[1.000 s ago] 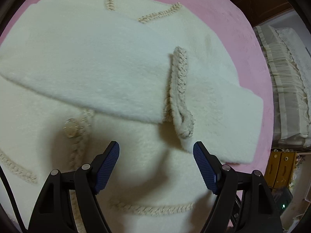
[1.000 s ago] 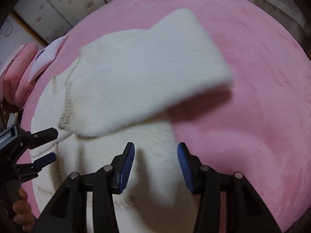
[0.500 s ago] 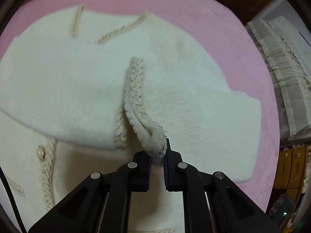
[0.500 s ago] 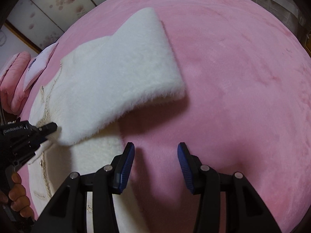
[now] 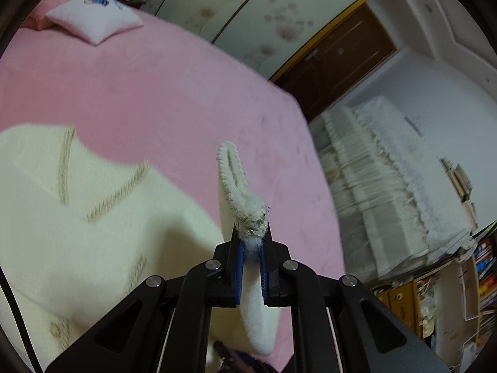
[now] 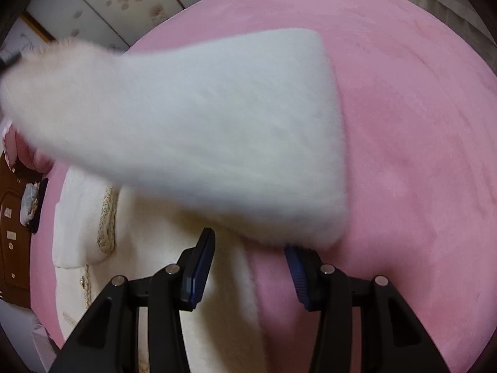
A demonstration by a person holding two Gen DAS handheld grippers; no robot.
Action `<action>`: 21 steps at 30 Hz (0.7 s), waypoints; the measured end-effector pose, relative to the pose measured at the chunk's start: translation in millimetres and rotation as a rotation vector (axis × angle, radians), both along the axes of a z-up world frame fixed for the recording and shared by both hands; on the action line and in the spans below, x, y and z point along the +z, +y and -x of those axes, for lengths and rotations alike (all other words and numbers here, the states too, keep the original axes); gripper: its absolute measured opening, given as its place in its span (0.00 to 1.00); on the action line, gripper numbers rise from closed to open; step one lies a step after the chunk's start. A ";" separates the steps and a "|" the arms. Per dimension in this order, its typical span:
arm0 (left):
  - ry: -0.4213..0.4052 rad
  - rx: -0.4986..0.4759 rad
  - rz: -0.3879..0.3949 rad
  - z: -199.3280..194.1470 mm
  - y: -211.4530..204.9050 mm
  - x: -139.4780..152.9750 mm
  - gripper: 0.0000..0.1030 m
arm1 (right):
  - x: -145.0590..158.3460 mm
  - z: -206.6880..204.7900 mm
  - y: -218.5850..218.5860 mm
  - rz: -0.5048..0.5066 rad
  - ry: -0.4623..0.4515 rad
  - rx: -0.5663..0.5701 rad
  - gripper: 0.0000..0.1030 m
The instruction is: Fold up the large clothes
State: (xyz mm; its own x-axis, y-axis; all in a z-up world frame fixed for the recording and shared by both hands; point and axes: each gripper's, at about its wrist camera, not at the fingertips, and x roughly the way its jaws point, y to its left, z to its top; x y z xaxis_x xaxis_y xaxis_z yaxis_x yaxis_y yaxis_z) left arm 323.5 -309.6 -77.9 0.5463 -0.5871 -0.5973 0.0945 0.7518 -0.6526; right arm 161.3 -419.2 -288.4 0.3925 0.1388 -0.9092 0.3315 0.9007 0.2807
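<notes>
Left gripper [image 5: 251, 259]: fingers clamped together on the braided cuff [image 5: 245, 208] of 1 sleeve, with the cuff loop standing up beyond the tips and the sleeve hanging below. Right gripper [image 6: 248, 262]: fingers apart, nothing between them, held low over the jacket edge where it meets the bed [image 6: 419, 124].

Location of item: the cream jacket [image 5: 77, 217] lies spread flat on the pink bed. Its sleeve [image 6: 202, 130] is lifted clear of the body and sweeps across the right wrist view; blur there suggests it is in motion.

Step in hand, as judged: carrying the sleeve over to fold it across the body. To do it well:
1. Keep the hold on the braid, the firmest part of the sleeve; the pile alone could slip.
2. Lift only enough for the sleeve to clear the front, so that the body is not dragged.
3. Lay it from the shoulder outward and release once the cuff rests flat.
4. Use the free right gripper to pin the jacket edge if it creeps.

Materials: the jacket is thick and fluffy, soft and limp, edged with beige rope-like braid along the neckline and front. At least 1 round button shows. The bed cover is a short pink plush. A white cushion [image 5: 93, 21] sits at the far end.
</notes>
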 end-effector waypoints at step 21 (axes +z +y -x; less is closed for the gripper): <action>0.426 0.394 -0.324 32.5 219.4 -177.7 0.07 | -8.8 -38.5 59.7 0.254 -0.031 0.201 0.45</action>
